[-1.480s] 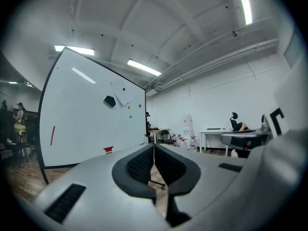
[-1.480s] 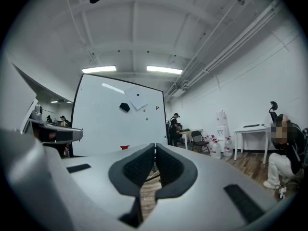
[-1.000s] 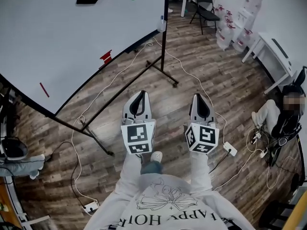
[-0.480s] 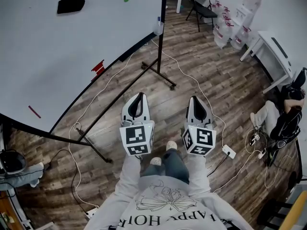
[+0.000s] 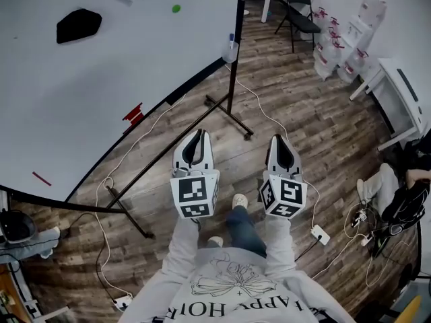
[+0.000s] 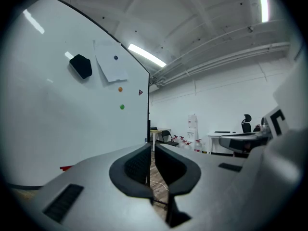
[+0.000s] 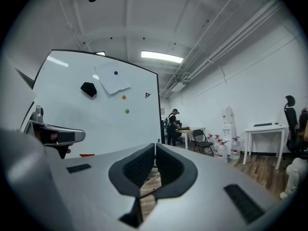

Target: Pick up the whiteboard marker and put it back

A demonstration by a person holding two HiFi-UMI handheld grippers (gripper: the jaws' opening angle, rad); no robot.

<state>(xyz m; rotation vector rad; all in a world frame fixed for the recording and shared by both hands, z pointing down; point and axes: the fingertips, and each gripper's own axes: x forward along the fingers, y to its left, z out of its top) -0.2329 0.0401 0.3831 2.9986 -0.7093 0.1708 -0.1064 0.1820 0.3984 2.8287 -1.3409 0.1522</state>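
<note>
The wood-plank floor carries the black whiteboard stand. A white cable trails past the stand's foot, and a white power strip lies well right of it.

Head view: from the person's head, steeply down onto the left gripper, the right gripper and the wooden floor; the whiteboard lies at upper left.
Left gripper view: rides on that gripper and faces level along its jaws; the whiteboard is near and fills the left half.
Right gripper view: faces level along its jaws; the whiteboard is further off at left, with the left gripper at the left edge.
Shared by all 3: the whiteboard with its black eraser and green magnet.
</note>
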